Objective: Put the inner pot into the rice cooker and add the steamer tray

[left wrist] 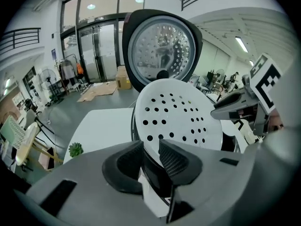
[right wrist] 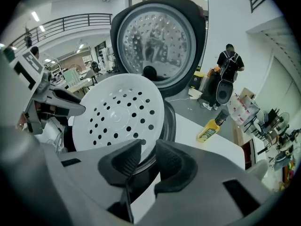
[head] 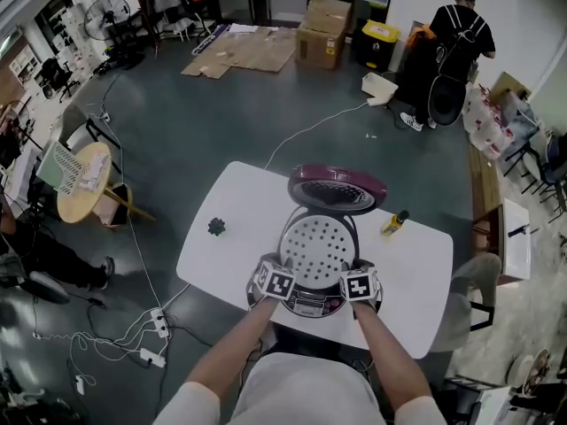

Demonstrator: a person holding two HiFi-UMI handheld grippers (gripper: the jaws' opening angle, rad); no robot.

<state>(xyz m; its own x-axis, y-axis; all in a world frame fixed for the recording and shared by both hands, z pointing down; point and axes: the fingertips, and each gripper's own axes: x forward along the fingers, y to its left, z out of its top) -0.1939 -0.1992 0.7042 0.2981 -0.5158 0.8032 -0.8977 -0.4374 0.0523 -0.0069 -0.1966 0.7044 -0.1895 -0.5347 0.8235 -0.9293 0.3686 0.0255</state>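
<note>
The tray [head: 317, 246] lay in the mouth of the cooker [head: 306, 309], which stood on the table [head: 221, 255] with its lid [head: 337, 187] tipped back and open behind it. Being round, the tray had no long axis to line up. What mattered was its near rim, with the disc running away from both grippers toward the lid.

The left gripper [left wrist: 151, 147] stood at the near-left of that rim and the right gripper [right wrist: 148, 149] at the near-right, each as close to it as the other. Both pointed steeply down and inward.

Each gripper's jaws stood apart with the thin white rim in the gap. The pads looked clear of it rather than pressed on it, so neither seemed to carry the tray.

In both gripper views a dark ring [right wrist: 170, 122] showed just under the tray's edge. This was probably the inner pot, already in the cooker, though the tray hid what was inside it. Whether the tray sat fully level could not be told. If it did, the next move likely called for backing both grippers off the rim evenly, so that neither pad would drag one side up.

A yellow bottle [head: 395, 223] stood right of the cooker and a small green thing [head: 216, 227] left of it, both well clear.
</note>
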